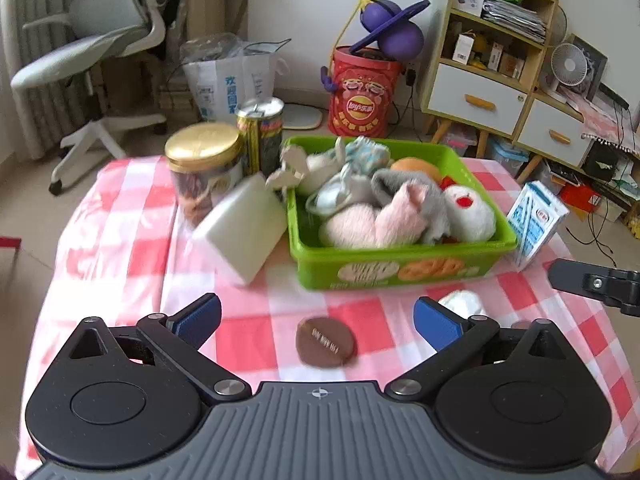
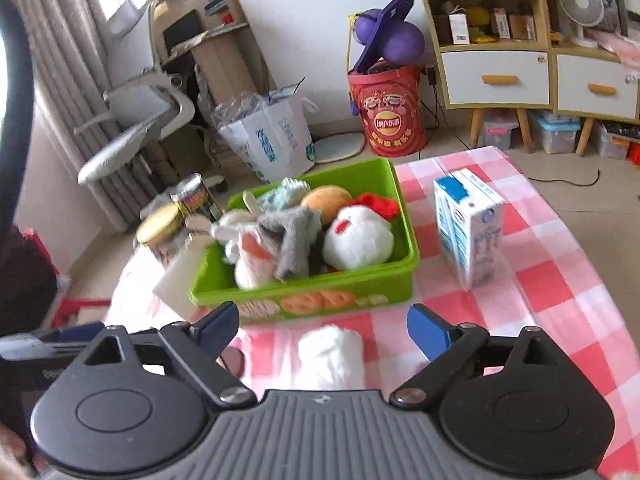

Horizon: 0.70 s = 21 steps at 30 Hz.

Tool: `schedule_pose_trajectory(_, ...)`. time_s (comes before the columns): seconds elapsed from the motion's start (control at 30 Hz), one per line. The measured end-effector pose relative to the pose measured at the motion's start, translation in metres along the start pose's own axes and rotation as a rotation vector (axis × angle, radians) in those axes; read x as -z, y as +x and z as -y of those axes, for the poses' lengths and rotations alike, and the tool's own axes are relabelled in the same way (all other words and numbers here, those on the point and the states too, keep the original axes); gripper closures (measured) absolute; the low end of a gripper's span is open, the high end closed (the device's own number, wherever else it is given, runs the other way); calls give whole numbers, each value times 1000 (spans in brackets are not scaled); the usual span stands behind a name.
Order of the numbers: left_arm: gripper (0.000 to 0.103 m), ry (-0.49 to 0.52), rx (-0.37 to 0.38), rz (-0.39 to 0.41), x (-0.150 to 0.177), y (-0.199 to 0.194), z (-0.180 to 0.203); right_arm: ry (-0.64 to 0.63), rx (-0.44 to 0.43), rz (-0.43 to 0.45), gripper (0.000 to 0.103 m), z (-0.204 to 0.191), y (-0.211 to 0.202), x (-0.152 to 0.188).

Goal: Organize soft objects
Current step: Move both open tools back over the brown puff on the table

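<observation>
At the bottom of the left wrist view the left gripper point(image 1: 318, 322) has its jaws spread wide with nothing between the blue pads; just beyond the gap, low centre of the frame, a brown football-shaped plush point(image 1: 326, 342) lies flat on the red-and-white checked tablecloth point(image 1: 248, 336). To the right of it a white fluffy toy point(image 1: 462, 304) shows partly behind the right pad, and at the right edge a black piece of the right gripper point(image 1: 592, 282) pokes in.

In the right wrist view the right gripper point(image 2: 324, 330) is likewise spread apart and holds nothing; the white fluffy toy point(image 2: 332, 356) lies on the cloth between its fingers at lower centre, touching neither pad as far as can be seen.

Farther back, in the middle of both frames, the green bin point(image 1: 400, 268) sits on the cloth, piled with soft toys: a pink plush point(image 1: 376, 220), a grey cloth piece point(image 1: 404, 190), a round white plush with a red mark point(image 1: 468, 212) and an orange one point(image 1: 416, 168) behind. A white block point(image 1: 244, 228) leans against the bin's left wall. Left of that stand a gold-lidded jar point(image 1: 202, 172) and a can point(image 1: 260, 136). A blue-and-white milk carton point(image 1: 536, 224) stands just beside the bin's right corner.

Beyond the table, upper part of the frame, are a grey office chair point(image 1: 92, 40), a red snack bucket point(image 1: 362, 92) and a shelf unit with white drawers point(image 1: 480, 96)
</observation>
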<state>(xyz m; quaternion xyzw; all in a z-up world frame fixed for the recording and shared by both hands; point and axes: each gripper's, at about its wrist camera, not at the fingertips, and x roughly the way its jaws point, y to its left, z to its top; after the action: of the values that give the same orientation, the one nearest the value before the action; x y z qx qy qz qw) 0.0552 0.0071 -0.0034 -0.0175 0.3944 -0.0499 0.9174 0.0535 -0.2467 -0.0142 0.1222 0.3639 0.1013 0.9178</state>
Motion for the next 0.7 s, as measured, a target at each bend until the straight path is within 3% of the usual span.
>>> schedule_pose_trajectory(0.2,5,64,-14,-15,28,18,-4,-78,107,-37,34,24,5,20)
schedule_pose_trajectory(0.37,5,78,-19,-28,57,38,-11,-127,201,-128,34,45,22,43)
schedule_pose_trajectory(0.57,5,119,2,-78,91,53,-6,-166,214,-245,34,57,41,68)
schedule_pose_trajectory(0.63,5,128,2,-59,97,55,-5,-167,223,-275,34,61,46,76)
schedule_pose_trajectory(0.7,5,116,13,-35,101,56,-6,-165,226,-263,28,65,48,81)
